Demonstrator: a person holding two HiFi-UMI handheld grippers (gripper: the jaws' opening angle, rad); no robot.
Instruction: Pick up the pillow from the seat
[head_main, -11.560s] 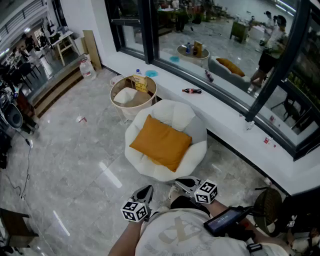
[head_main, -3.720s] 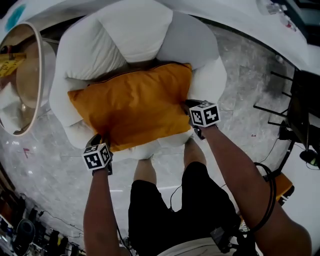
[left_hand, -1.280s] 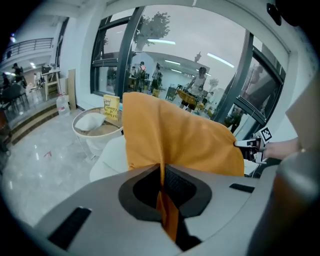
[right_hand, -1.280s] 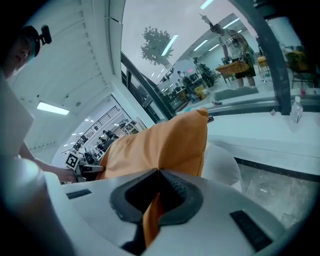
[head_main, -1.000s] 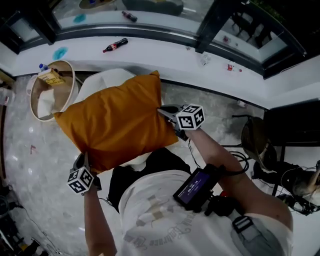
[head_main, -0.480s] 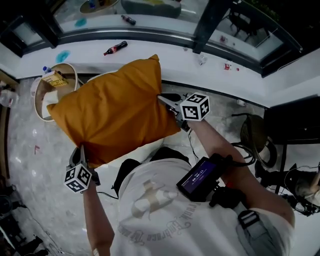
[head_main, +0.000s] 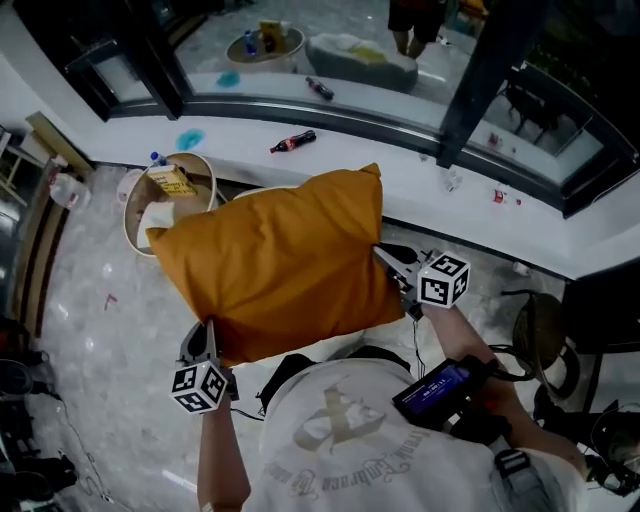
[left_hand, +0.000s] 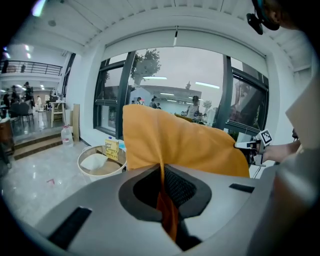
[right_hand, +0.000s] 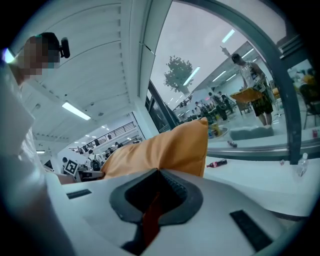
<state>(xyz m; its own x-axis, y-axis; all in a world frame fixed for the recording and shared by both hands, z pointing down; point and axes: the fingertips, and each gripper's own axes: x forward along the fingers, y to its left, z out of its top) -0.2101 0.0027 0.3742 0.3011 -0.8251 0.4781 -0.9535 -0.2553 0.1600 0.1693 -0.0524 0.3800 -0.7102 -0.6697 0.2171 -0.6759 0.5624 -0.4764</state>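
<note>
**A:** Well, start at the hands. The left gripper (left_hand: 167, 212) is clamped tight on only a thin fold of orange fabric, at the pillow's near lower corner.

**B:** And the right gripper (right_hand: 149, 212)?

**A:** Same story: it is pinched closed on a sliver of cover at the opposite edge. The orange pillow (head_main: 280, 262) hangs in the air between them, tilted up in front of the person. It is off the seat, which it mostly hides from the head view.

**B:** So what goes wrong?

**A:** Slippage first, I'd judge. All the weight pulls on two small pinches of cloth. A jerk, or the hands stretching apart, could draw the fabric out of one gripper, and the pillow would swing down from the other.

**B:** Where would it land?

**A:** Possibly against the round basket (head_main: 165, 200) just beyond its left corner. Farther back, a cola bottle (head_main: 292, 142) lies on the white window ledge (head_main: 480, 215), and a wide swing could knock it. The pillow also blocks the person's view of the floor.
</note>
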